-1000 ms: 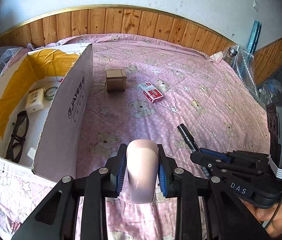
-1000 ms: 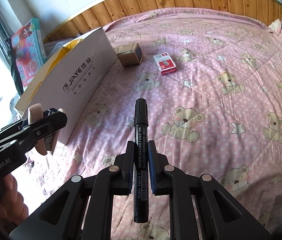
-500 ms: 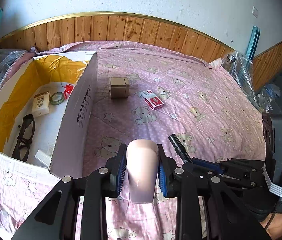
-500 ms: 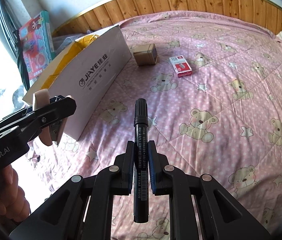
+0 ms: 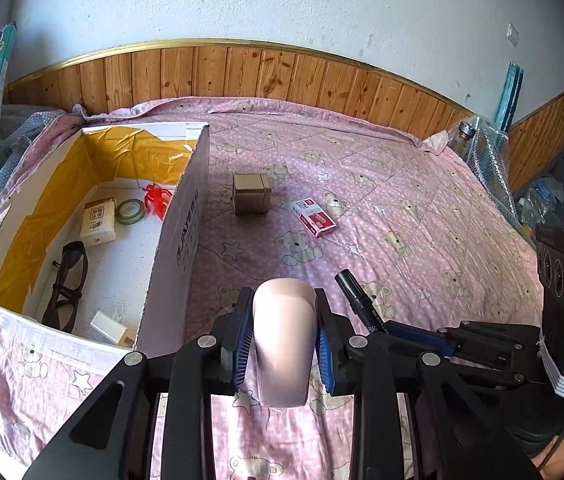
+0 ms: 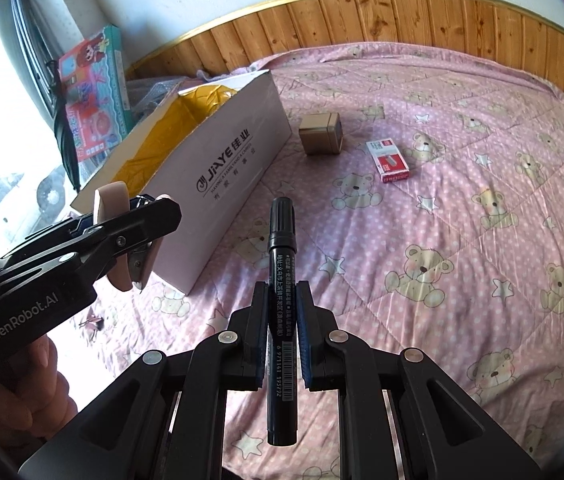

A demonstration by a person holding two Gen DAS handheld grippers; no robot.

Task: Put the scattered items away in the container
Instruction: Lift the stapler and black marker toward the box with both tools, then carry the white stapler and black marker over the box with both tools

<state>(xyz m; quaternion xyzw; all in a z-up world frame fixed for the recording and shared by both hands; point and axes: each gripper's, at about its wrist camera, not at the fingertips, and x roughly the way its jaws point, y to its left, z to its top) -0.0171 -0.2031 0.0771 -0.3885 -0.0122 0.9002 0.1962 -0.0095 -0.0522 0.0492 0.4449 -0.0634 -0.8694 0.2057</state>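
Pink clip [image 5: 284, 344] sits pinched in the left gripper [image 5: 284, 340], above the quilt [image 5: 402, 200] just right of the open box [image 5: 173, 240]. Over to the right wrist: right gripper [image 6: 282, 332] clamps the black marker [image 6: 281, 280], cap pointing forward, box [image 6: 221, 176] ahead-left.

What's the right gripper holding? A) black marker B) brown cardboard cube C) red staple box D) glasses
A: the right gripper is shut on the black marker, which points forward over the pink bedspread; the red box still lies on the bed.
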